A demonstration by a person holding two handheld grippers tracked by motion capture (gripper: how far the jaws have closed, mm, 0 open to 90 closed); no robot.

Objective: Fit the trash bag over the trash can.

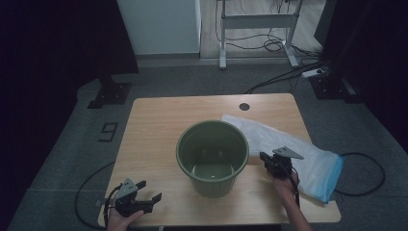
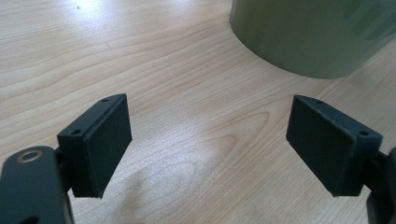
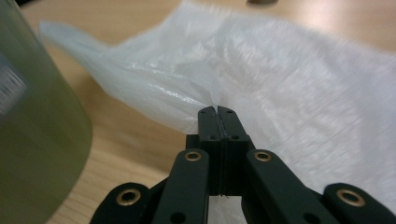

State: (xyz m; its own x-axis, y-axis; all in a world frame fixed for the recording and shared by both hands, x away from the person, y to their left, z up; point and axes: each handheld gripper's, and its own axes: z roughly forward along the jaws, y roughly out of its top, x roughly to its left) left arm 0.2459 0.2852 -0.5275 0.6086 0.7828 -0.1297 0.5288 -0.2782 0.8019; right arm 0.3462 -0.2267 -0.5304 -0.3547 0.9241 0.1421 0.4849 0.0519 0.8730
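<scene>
Right gripper [image 3: 218, 111] is pinched tight on the near edge of the bag [image 3: 299, 74], which spreads away ahead of it and to its right. Beside it, on its left, stands the bin [image 1: 212, 156]. Thin, limp and slippery, that bag will likely sag and cling; the open hem seems the best hold. Left gripper [image 2: 208, 144] rests spread, nothing between, with bare table [image 2: 140, 56] ahead.
</scene>
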